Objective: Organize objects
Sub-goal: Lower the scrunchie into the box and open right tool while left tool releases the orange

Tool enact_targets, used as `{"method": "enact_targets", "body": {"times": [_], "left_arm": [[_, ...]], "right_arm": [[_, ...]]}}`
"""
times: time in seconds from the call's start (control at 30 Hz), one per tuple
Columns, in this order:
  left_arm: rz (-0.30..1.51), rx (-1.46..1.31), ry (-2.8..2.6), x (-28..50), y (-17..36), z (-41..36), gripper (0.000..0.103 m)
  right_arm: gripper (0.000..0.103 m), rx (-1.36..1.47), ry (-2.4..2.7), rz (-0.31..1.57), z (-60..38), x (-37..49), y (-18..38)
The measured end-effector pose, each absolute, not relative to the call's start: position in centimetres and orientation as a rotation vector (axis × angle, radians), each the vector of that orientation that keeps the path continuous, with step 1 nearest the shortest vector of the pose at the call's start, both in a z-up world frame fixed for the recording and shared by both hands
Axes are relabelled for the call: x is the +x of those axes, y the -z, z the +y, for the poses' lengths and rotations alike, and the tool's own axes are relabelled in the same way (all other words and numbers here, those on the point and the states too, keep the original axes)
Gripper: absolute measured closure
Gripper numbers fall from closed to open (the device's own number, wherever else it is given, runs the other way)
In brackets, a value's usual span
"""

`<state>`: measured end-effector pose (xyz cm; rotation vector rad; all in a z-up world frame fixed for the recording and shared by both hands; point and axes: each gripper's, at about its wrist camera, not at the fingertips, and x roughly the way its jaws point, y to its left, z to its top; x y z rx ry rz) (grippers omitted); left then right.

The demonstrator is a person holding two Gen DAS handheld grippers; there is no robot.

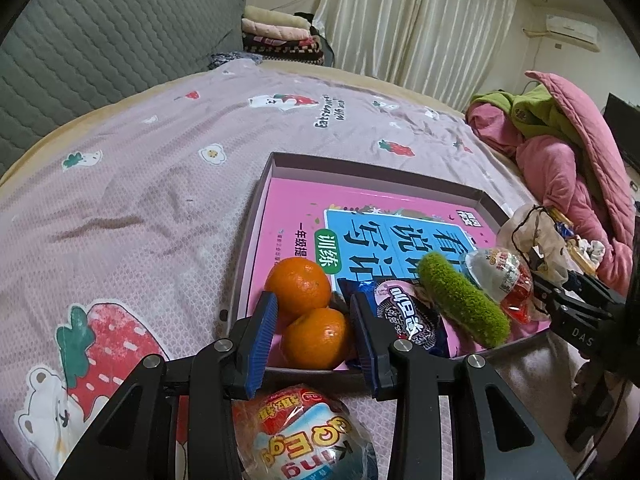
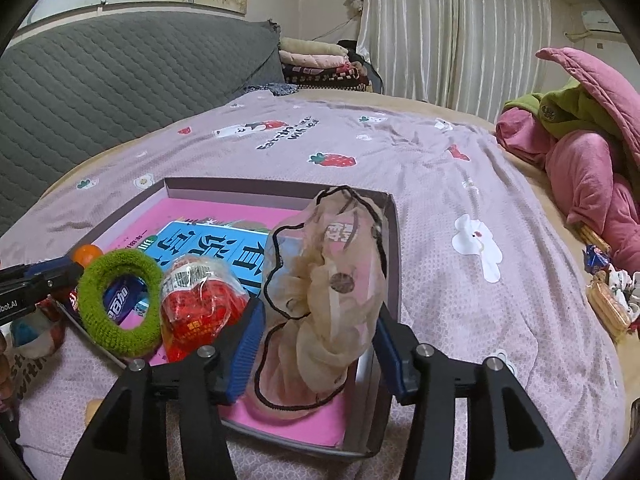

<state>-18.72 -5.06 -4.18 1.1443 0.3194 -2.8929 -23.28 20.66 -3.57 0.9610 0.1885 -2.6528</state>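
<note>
Left wrist view. Left claw (image 1: 314, 300) reaches over the near rim of a shallow cardboard tray (image 1: 256, 216) that lies on a bed (image 1: 140, 200) with a strawberry-print sheet. Near mandarin (image 1: 316, 338) sits between the blue pads, which lie against both its sides, so the claw looks clamped on it. A second mandarin (image 1: 298, 286) touches it just behind. Both rest on a pink workbook (image 1: 304, 216) lining the tray. To their right are a dark snack packet (image 1: 404, 316), a green scrunchie (image 1: 464, 300) and a wrapped toy egg (image 1: 500, 276). Another wrapped egg (image 1: 304, 436) lies on the sheet outside the tray, under the claw.

Right wrist view. Right claw (image 2: 320, 320) is over the tray's (image 2: 394, 240) near right corner with its jaws apart. A beige mesh drawstring bag (image 2: 332, 272) stands between them inside the tray, and the pads are not visibly pressing it. The toy egg (image 2: 200, 300) and scrunchie (image 2: 116, 304) are left of the bag. Left claw (image 2: 36, 280) shows at the far left edge.
</note>
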Motion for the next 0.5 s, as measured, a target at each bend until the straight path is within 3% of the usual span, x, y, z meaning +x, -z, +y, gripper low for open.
{"method": "enact_targets", "body": {"times": [0.23,0.5], "left_arm": [[0.316,1.141,2.893,-18.5,4.0,-5.0,0.064],[0.311,1.141,2.895,-18.3,3.7,-4.9,0.064]], "right_arm": [[0.040,0.931,2.666,0.189,20.9,-22.8,3.0],[0.039,0.900,2.687,0.204,21.0,-22.6,2.4]]}}
